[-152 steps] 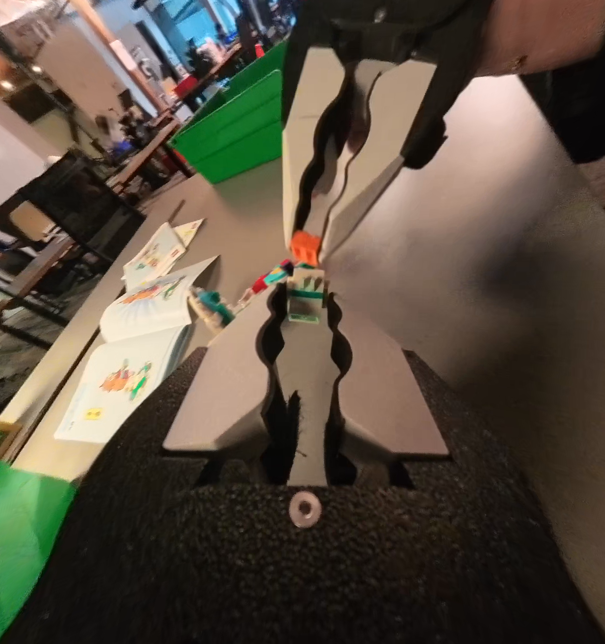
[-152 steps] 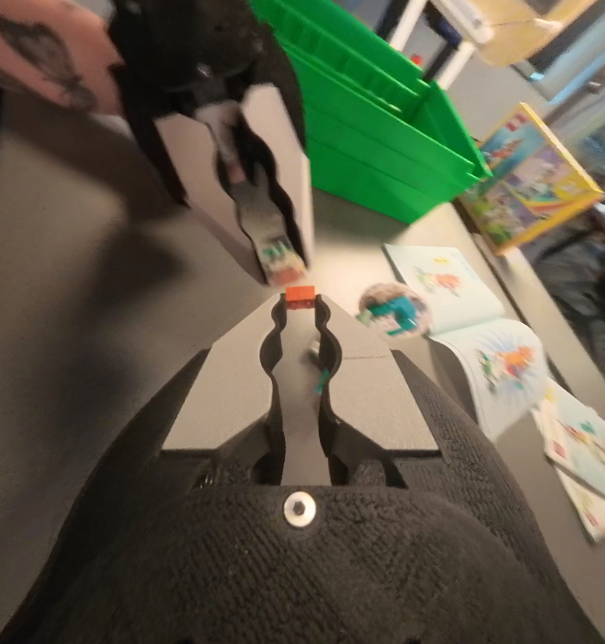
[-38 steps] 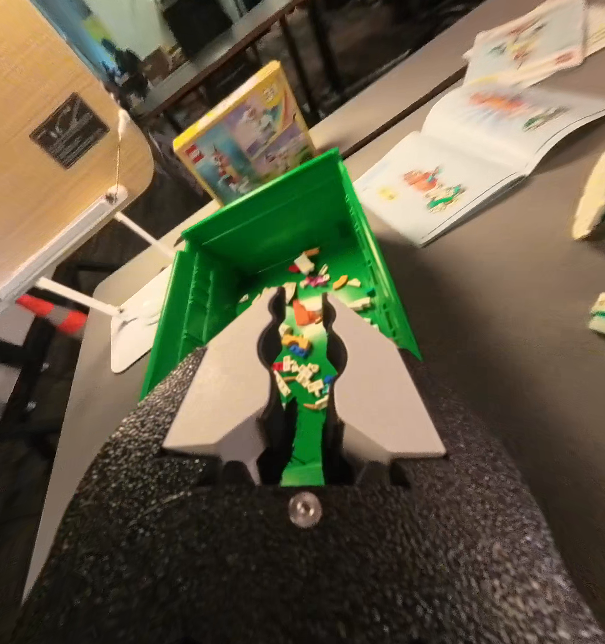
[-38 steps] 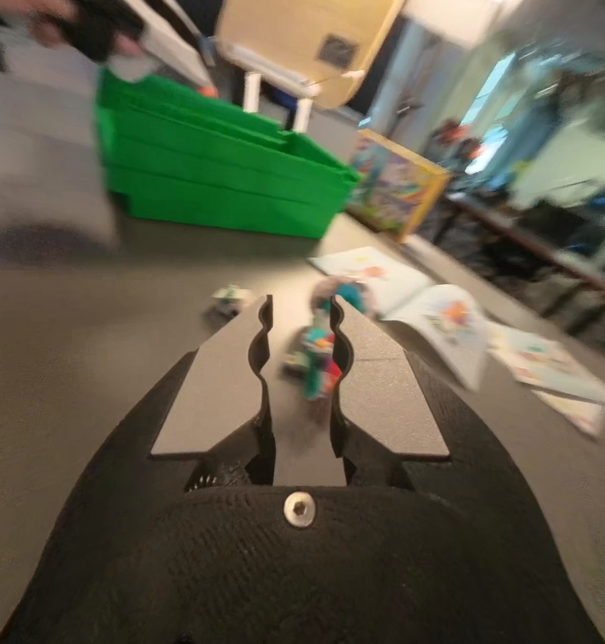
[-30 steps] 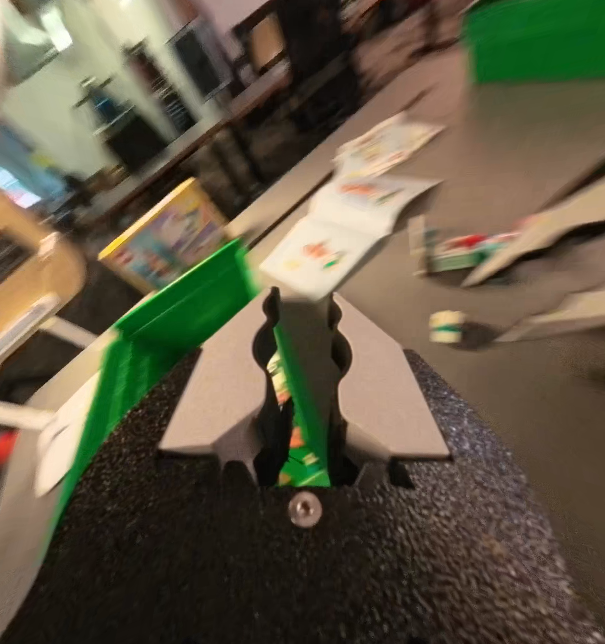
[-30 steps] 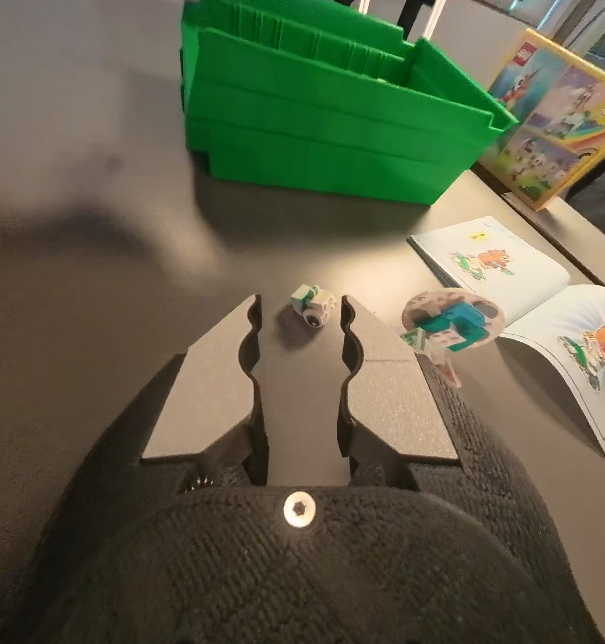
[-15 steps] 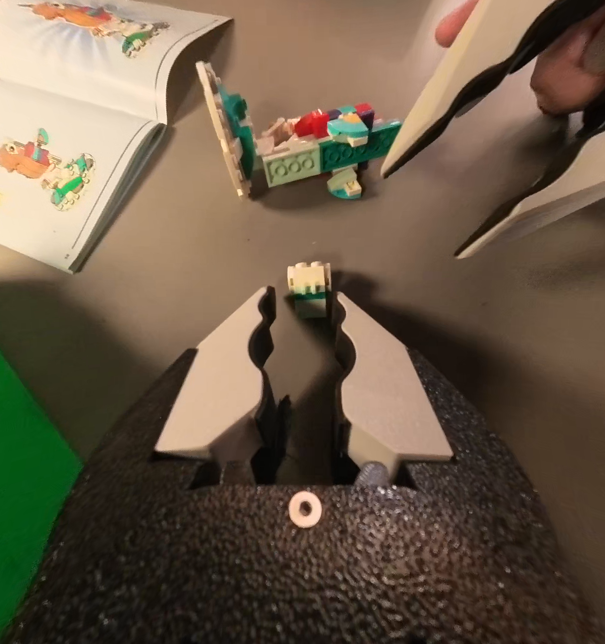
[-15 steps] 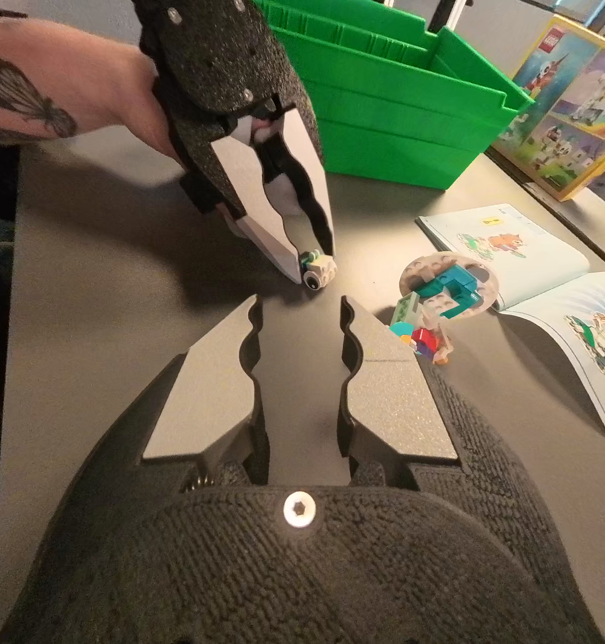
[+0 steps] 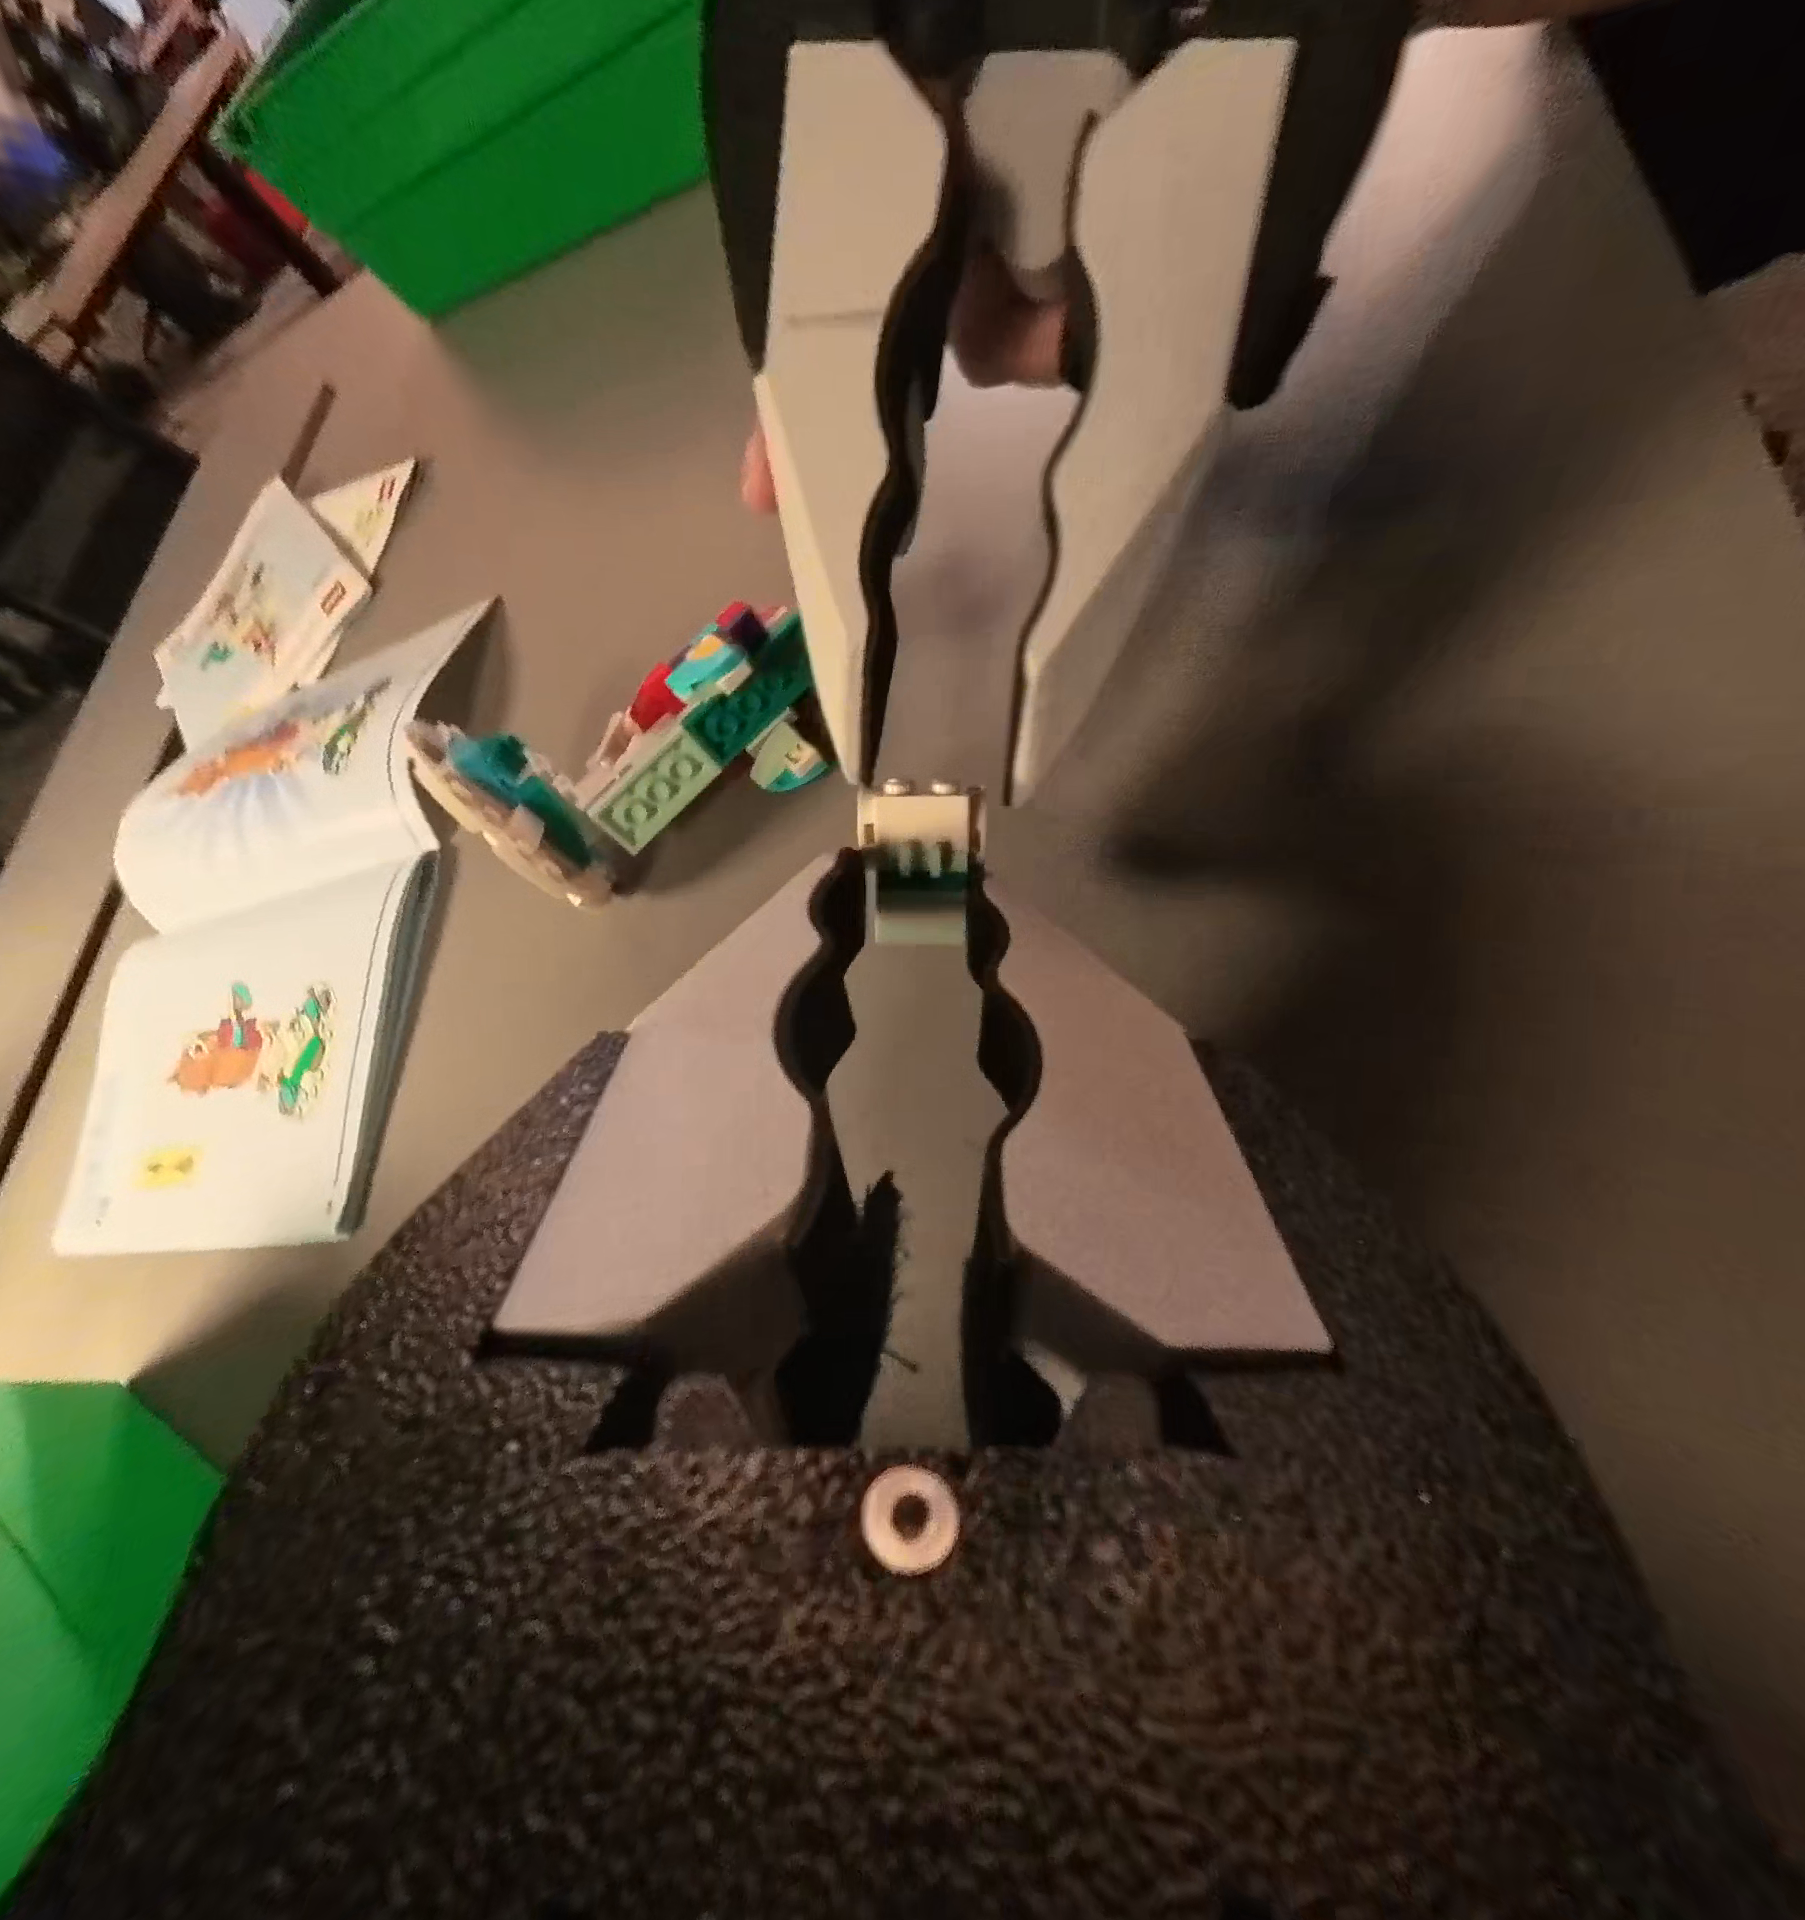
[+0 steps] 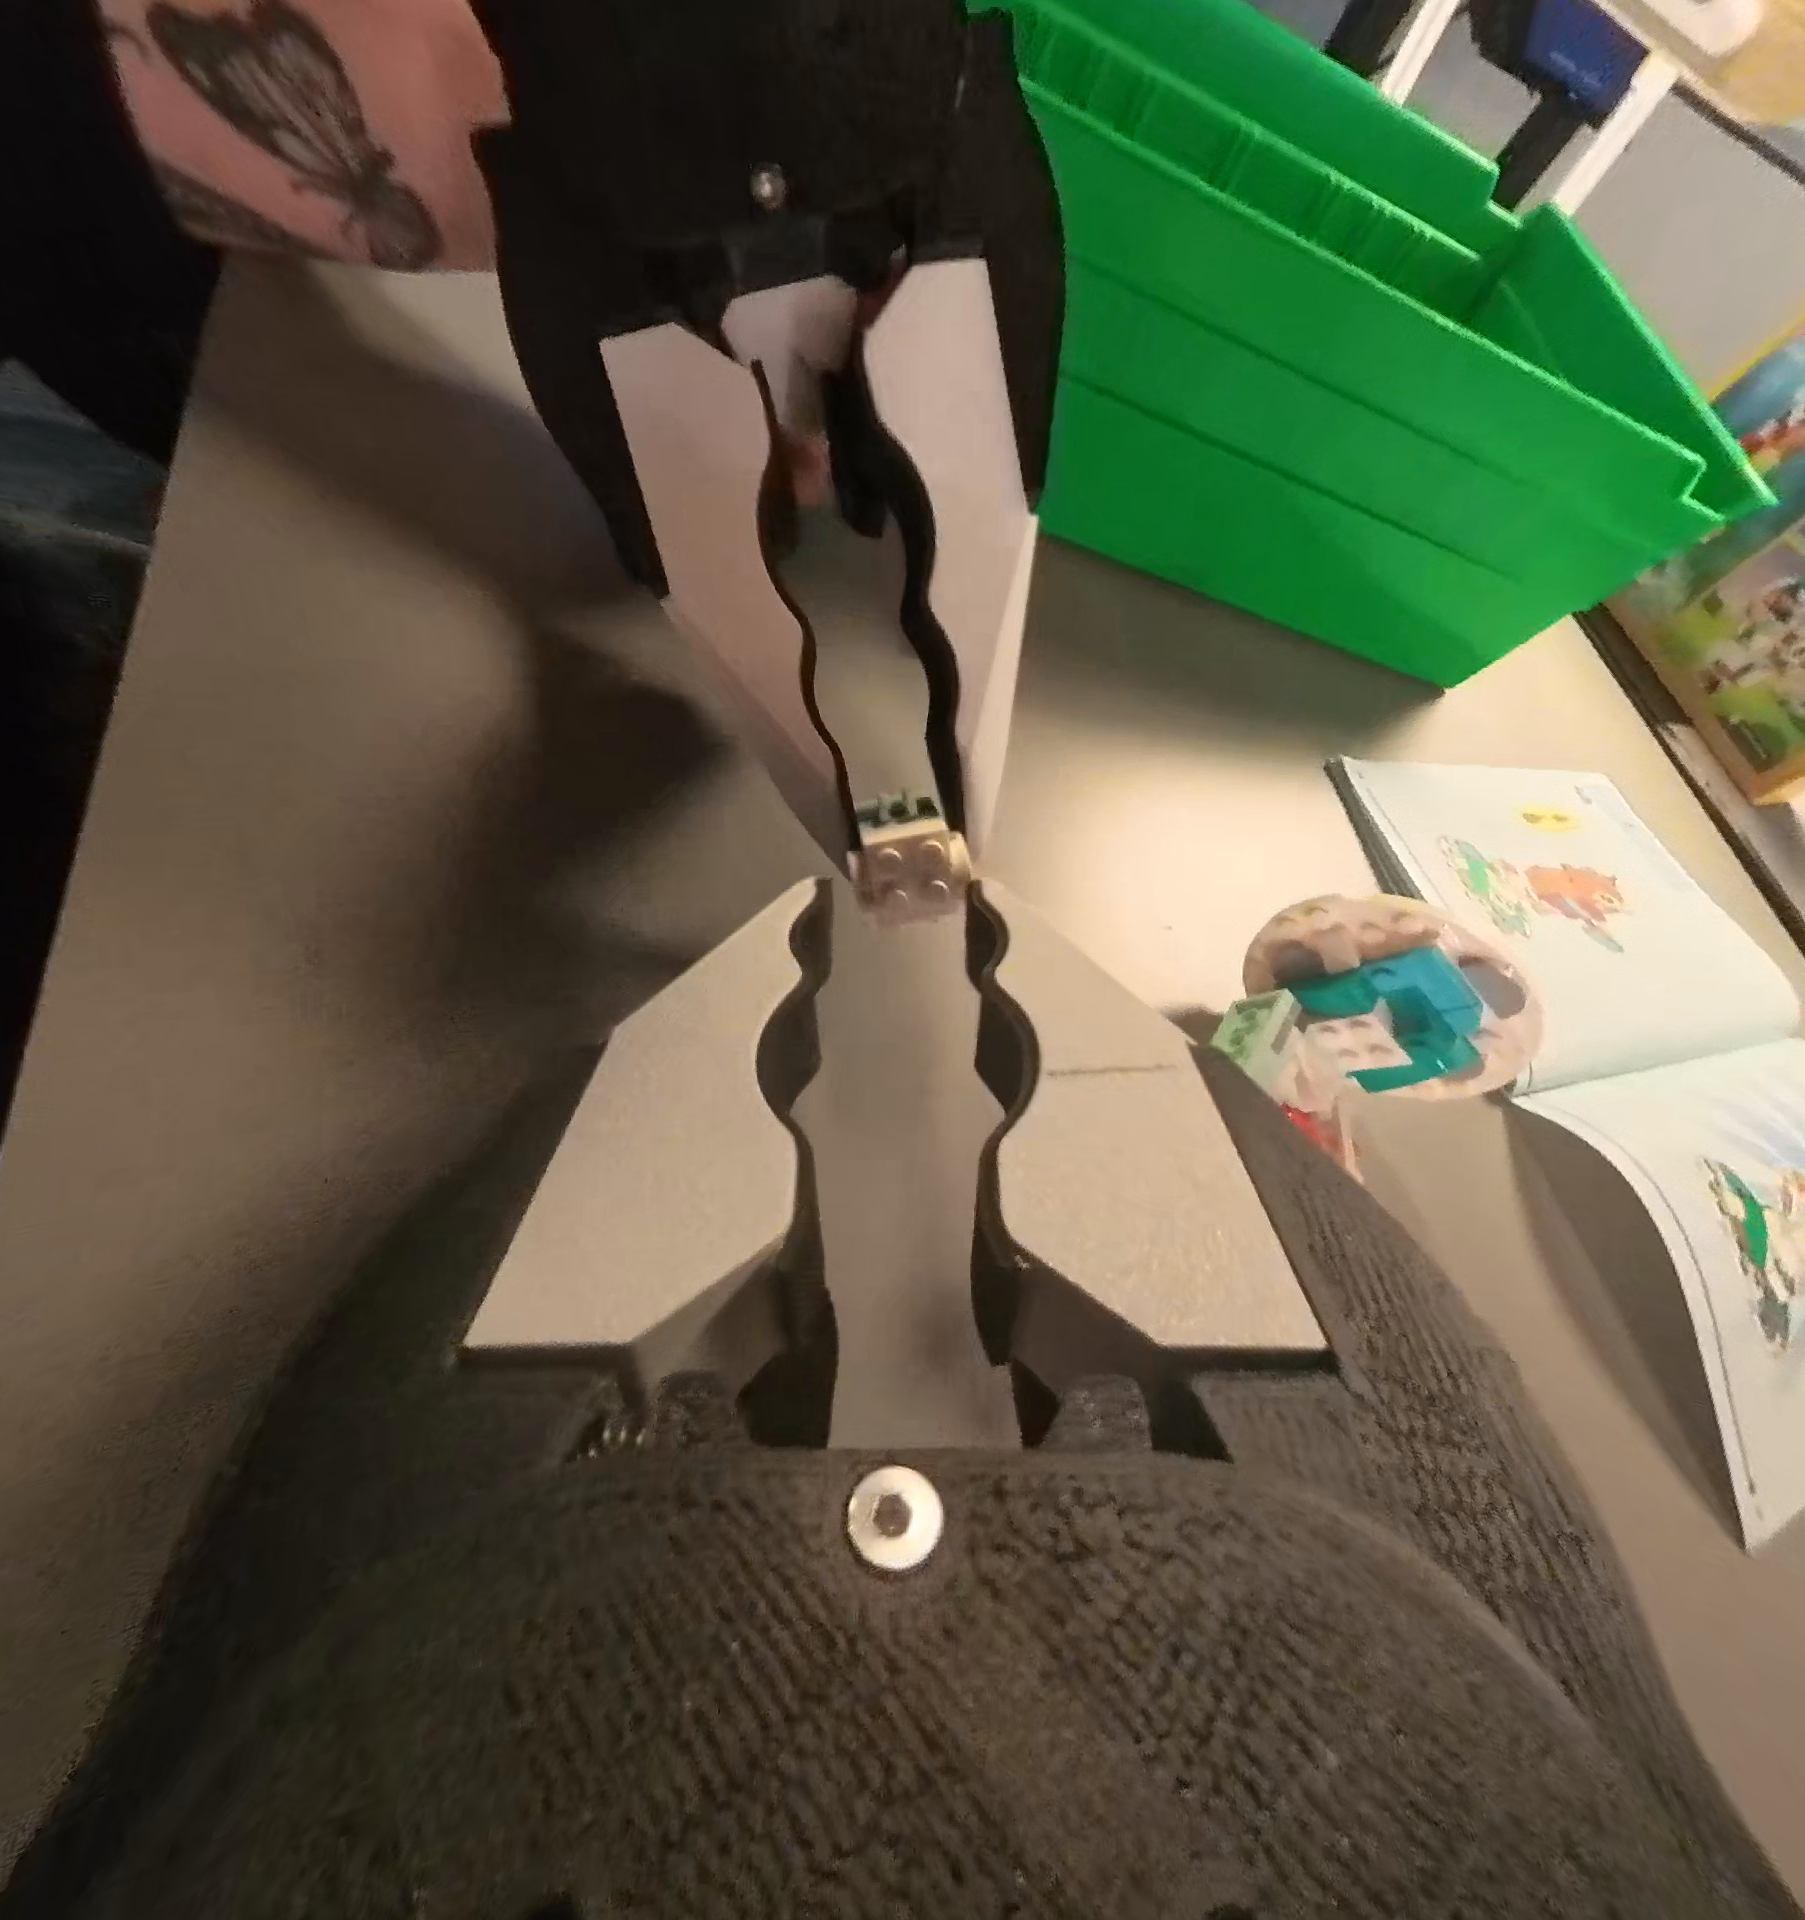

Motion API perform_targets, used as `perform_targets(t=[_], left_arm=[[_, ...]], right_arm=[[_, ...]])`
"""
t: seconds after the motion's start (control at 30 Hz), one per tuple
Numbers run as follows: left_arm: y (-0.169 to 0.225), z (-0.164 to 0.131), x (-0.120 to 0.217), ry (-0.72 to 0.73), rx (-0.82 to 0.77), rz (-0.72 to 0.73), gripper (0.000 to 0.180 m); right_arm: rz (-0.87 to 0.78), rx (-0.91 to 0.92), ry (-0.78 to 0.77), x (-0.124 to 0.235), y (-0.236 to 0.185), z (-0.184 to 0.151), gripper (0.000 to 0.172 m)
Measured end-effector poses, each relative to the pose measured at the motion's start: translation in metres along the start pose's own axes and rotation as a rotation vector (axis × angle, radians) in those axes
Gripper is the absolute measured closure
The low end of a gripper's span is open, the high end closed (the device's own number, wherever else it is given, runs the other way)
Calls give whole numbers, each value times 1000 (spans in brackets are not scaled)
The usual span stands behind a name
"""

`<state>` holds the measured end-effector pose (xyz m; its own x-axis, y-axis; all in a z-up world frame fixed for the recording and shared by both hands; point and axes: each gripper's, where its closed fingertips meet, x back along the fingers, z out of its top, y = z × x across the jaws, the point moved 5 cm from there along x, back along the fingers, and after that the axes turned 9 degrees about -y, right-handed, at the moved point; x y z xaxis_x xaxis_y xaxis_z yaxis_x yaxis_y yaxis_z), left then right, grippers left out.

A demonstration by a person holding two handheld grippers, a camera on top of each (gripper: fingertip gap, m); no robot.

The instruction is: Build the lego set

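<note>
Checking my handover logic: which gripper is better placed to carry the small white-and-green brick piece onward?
Left gripper: its fingers already clamp the brick piece. The right gripper looks open, only flanking it.

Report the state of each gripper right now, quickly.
Left gripper: closed on the small white and green brick piece, fingers against its sides.
Right gripper: open, fingers around the same piece's studded end without pressing on it.
</note>
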<state>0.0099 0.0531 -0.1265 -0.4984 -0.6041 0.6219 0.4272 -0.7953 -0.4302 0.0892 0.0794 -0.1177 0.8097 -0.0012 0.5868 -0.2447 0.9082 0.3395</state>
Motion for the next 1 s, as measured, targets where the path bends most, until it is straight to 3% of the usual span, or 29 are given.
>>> perform_targets(t=[0.07,0.2,0.4,0.53,0.7,1.0], left_arm=[[3,2,2,27,-32,3,164],[4,5,5,58,-56,4,164],[5,12,11,55,-387,237,164],[8,14,11,25,-606,374,164],[13,12,9,-17,-850,491,164],[16,7,6,-100,-1129,603,165]], right_arm=[[7,20,11,3,-1,2,151],[22,20,-6,2,-3,2,136],[190,-390,125,6,7,10,144],[263,-523,156,8,12,9,151],[297,-521,113,7,10,8,152],[192,-374,3,2,7,8,153]])
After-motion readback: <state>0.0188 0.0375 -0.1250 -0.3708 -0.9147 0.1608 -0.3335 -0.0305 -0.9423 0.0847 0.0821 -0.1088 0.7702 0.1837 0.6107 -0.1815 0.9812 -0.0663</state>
